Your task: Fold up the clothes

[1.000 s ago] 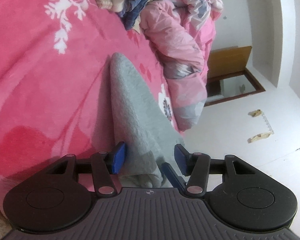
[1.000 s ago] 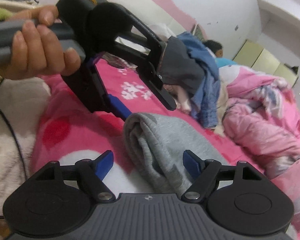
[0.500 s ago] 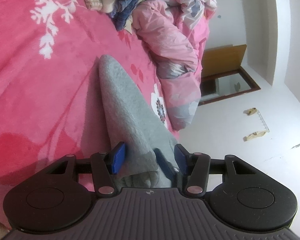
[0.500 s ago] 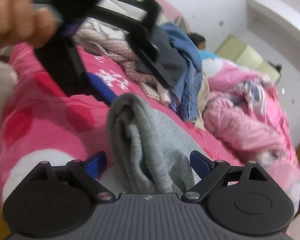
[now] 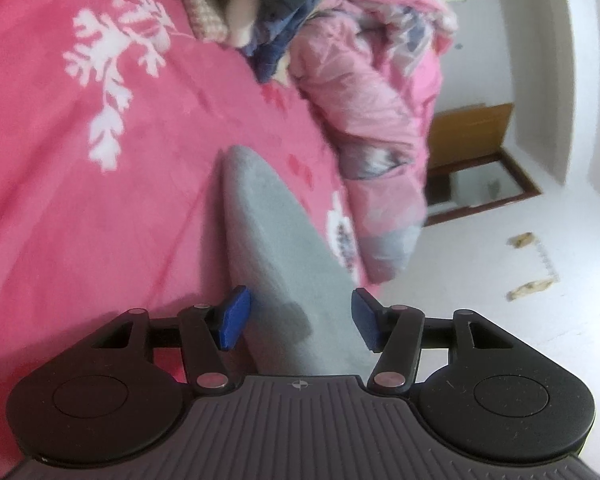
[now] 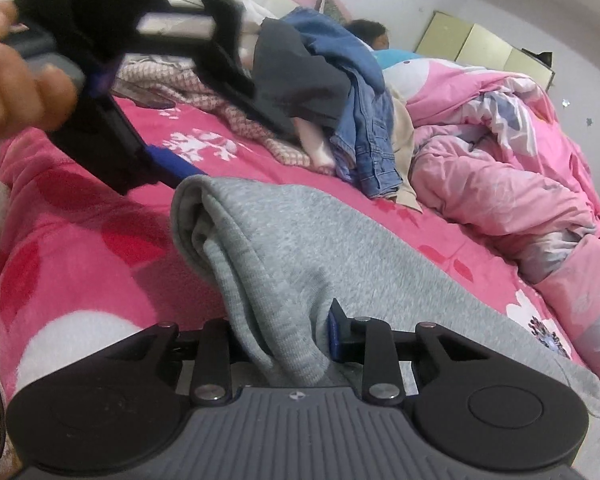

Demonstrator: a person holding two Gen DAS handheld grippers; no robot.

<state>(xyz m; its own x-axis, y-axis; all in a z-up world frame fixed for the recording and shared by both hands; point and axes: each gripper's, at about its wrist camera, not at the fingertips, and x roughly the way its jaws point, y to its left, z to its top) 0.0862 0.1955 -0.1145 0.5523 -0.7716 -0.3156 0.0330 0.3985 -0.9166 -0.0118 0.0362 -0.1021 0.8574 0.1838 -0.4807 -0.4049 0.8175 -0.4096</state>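
The right claw [image 6: 284, 340], wide a second ago, is closing on the grey garment [image 6: 268, 248]; left claw [image 5: 300, 320] opening, released at twelve o'clock.

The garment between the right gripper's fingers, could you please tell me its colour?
Heathered light grey garment, seen best in the right wrist view.

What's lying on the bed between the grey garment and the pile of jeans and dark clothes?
Nothing but the bare pink blanket with its white flower print separates the grey garment from the clothes pile, seen in the right wrist view.
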